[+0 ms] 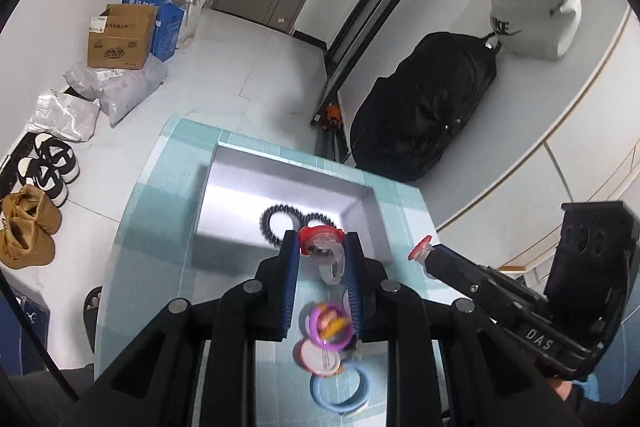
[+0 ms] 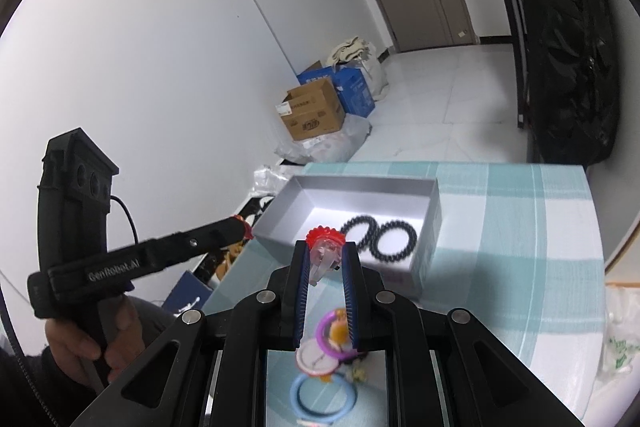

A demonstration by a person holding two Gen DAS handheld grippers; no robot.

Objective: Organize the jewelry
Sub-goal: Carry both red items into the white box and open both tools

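**Both jaws clamped on red-topped clear rings above the counter**

Jaws of the left gripper (image 1: 323,247) are clenched on a clear plastic ring with a red ruffled top (image 1: 322,247), pinched between the blue pads and held in the air in front of the grey box (image 1: 224,187). The right gripper (image 2: 325,254) has its jaws clamped the same way on a second red-topped clear ring (image 2: 325,245), its transparent band hanging between the blue pads. In the left wrist view the right gripper reaches in from the right, the red top showing at its tip, just beside the box's near right corner.

Below the jaws, on the teal checked counter (image 1: 160,227), lies a small blurred pile: a purple ring with a yellow piece (image 1: 326,325), a pink round piece (image 1: 318,355) and a blue bangle (image 1: 340,389), overlapping one another.

Farther out, the open grey box sits on the counter with two black coiled hair ties (image 2: 378,235) lying side by side on its floor, touching.

A hand (image 2: 86,343) grips the left gripper's handle in the right wrist view. Beyond the counter, cardboard boxes (image 1: 120,37), shoes and a black bag (image 1: 424,107) stand on the white floor.
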